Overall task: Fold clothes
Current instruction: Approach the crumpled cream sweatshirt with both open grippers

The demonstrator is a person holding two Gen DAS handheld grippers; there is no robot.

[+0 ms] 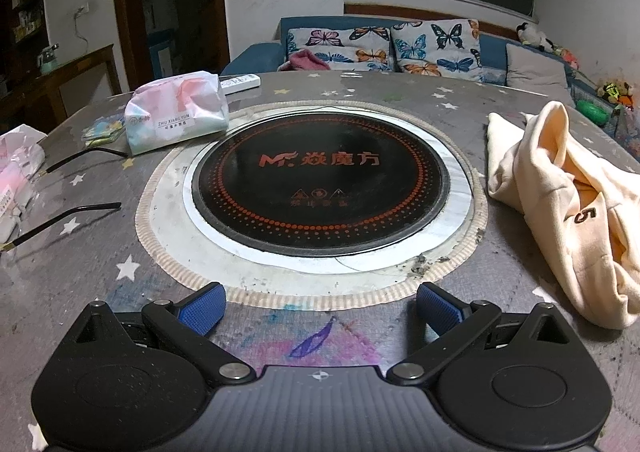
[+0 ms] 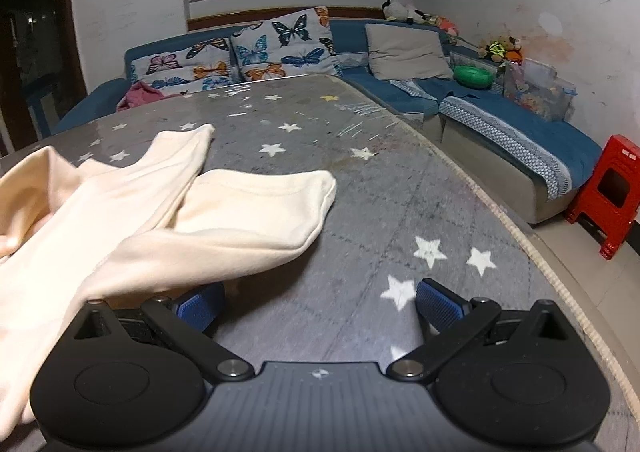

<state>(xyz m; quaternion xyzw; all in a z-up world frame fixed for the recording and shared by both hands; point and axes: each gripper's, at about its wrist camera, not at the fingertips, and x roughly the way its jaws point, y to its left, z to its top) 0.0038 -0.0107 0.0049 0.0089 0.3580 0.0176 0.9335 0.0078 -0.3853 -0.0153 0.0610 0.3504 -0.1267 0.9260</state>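
Here, lying crumpled on the worktop (image 1: 60, 264), right of the round hob (image 1: 320, 180): cream garment (image 1: 568, 196). Left hand-held gripper (image 1: 320, 308) spread, empty; right hand-held gripper (image 2: 320, 306) spread too, perhaps brushing cloth.

A home living room: a blue sofa (image 2: 500, 120) with butterfly cushions (image 2: 280, 46), soft toys (image 2: 500, 48), and a worktop (image 1: 360, 92) with built-in heater (image 1: 320, 184).

cream garment (image 2: 168, 212), grey star-patterned table (image 2: 360, 188)
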